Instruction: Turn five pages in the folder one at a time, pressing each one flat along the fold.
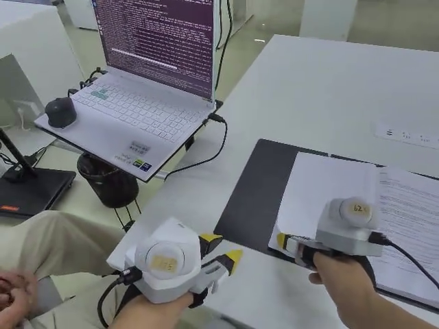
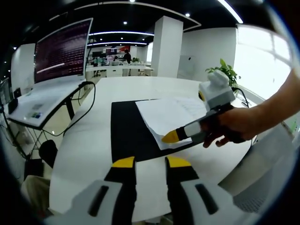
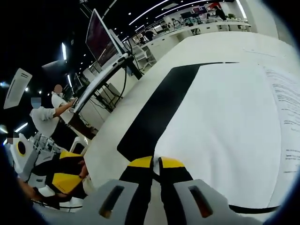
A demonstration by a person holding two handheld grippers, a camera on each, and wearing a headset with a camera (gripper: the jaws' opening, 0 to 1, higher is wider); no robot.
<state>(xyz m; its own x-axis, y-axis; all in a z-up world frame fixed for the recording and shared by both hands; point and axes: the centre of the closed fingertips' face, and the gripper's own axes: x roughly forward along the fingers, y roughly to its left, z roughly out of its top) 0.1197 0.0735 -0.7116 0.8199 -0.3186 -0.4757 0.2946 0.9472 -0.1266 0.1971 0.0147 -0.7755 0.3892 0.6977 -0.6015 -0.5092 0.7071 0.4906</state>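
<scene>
Page-turn in hand: right tongs (image 3: 156,162) closed at the page (image 3: 225,131) corner, left tongs (image 2: 151,162) open, empty; next likely pressing flat along the fold of the folder (image 3: 159,108).

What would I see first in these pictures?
Two grippers with yellow-tipped fingers stand out: the right gripper sits at the near edge of a white page in the open black folder, the left gripper hovers left of it. A laptop full of text stands at upper left.
</scene>
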